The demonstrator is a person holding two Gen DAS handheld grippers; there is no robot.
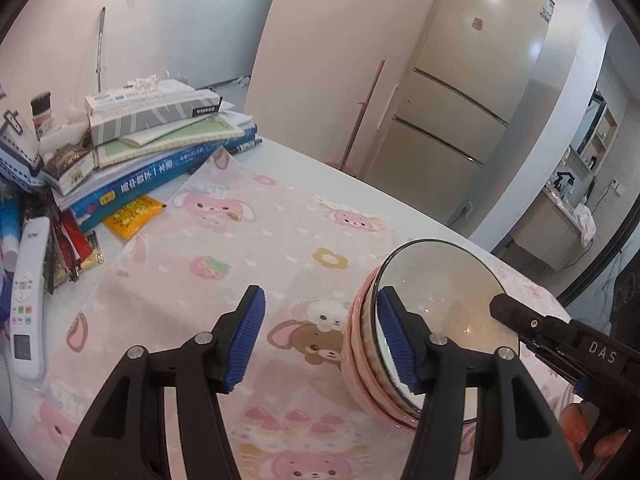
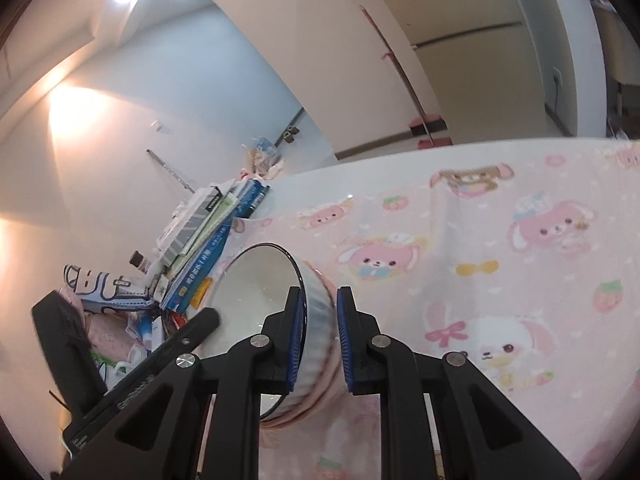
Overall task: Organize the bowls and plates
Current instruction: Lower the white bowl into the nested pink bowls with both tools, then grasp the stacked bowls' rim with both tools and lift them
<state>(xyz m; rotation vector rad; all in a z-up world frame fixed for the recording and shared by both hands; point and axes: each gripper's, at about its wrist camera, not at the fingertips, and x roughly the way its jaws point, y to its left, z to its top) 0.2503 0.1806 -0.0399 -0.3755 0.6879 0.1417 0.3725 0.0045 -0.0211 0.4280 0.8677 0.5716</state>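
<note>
At upper left of the left wrist view: book stack [image 1: 160, 152]. Lower centre: left gripper [image 1: 320, 340], jaws wide apart, right pad inside the stacked bowls [image 1: 400, 344] at lower right on the pink tablecloth [image 1: 248, 248]. Right wrist view, lower centre: right gripper [image 2: 318, 336] straddles the bowls' wall; contact unclear.

Our count, around the bowl stack [image 1: 372, 364]
We count two grippers, roughly four stacked bowls (rims blur together), one remote [image 1: 28, 296] well left of it.
</note>
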